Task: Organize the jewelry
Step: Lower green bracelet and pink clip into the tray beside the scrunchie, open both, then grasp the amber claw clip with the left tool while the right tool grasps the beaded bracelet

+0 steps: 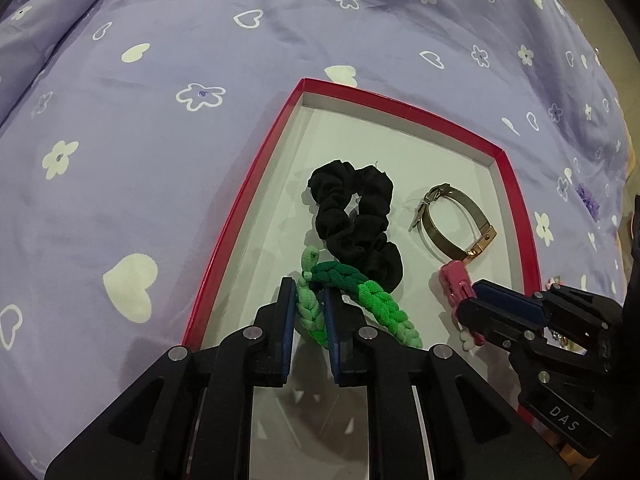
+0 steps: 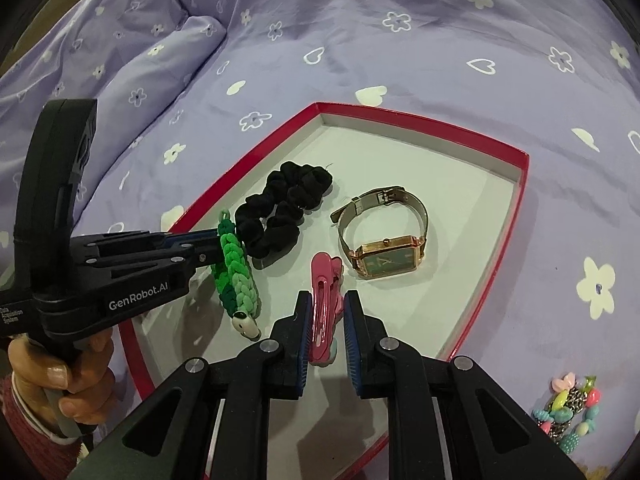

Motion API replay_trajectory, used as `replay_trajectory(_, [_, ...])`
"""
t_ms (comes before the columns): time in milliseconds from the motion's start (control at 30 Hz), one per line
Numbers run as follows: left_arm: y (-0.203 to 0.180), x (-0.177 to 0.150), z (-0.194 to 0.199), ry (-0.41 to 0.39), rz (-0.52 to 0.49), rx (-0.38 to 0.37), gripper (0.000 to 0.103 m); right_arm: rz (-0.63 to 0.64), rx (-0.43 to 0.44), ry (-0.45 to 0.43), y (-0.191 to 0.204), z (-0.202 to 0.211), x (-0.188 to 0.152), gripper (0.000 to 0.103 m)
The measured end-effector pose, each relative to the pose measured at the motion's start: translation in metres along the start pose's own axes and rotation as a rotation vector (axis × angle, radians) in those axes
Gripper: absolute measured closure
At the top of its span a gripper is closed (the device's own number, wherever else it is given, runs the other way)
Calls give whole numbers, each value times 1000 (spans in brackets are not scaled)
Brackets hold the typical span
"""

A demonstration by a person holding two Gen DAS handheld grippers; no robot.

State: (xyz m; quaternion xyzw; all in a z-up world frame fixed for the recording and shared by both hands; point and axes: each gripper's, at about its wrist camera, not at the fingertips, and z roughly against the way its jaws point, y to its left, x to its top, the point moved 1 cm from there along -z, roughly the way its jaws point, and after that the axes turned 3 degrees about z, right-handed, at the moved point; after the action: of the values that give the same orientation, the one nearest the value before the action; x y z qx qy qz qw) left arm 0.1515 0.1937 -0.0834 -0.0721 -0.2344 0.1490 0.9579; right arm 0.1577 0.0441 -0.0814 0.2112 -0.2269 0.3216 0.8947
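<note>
A red-rimmed tray (image 1: pixel 240 196) (image 2: pixel 525 176) with a white floor lies on the bed. On its floor are a black scrunchie (image 1: pixel 356 224) (image 2: pixel 284 208) and a gold watch (image 1: pixel 452 220) (image 2: pixel 384 236) with a green face. My left gripper (image 1: pixel 309 304) (image 2: pixel 214 246) is low over the tray's near left part, its pads closed on the pale end of a green braided band (image 1: pixel 360 300) (image 2: pixel 234 280); the rest of the band trails on the floor. My right gripper (image 2: pixel 328 316) (image 1: pixel 470 300) holds a pink hair clip (image 2: pixel 325 304) (image 1: pixel 454 284) just in front of the watch.
A lavender bedspread (image 1: pixel 160 140) with white hearts and flowers surrounds the tray. A pillow (image 2: pixel 120 72) lies at the far left. A colourful bead bracelet (image 2: pixel 568 412) sits on the bedspread right of the tray. A person's hand (image 2: pixel 72 380) grips the left handle.
</note>
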Motion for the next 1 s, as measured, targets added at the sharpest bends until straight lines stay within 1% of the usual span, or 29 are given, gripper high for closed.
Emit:
replay_trajectory(100, [1,1,1,-1,4,2,80,14,-3,9,2,-2,1,86])
replay_trajectory(267, [4,-2,5,-1,16,-3,78,20,-3,14,2,-3,1,86])
replay_trajectory(333, [5,-3,8,-5,22,-9,72,13,7,12,1,-2,2,85])
replay_trajectory(467, [4,-3,19,-22,27,-16,66,-17,33,-6,-1,2,2,82])
replay_trajectory(567, [3,-4,28,-38,32,-23,63,-39,53,-40,-5,16,0,78])
replay_trajectory(633, [1,-6,38,-51,39,-35,61,-61,63,-71,-9,29,-3,73])
replay_trajectory(833, [-14,-16,63,-78,33,-73,61,-114,69,-142,-25,69,-17,72])
replay_trajectory(1000, [-39,-27,80,-90,-3,-111,61,-184,37,-191,-53,107,-43,71])
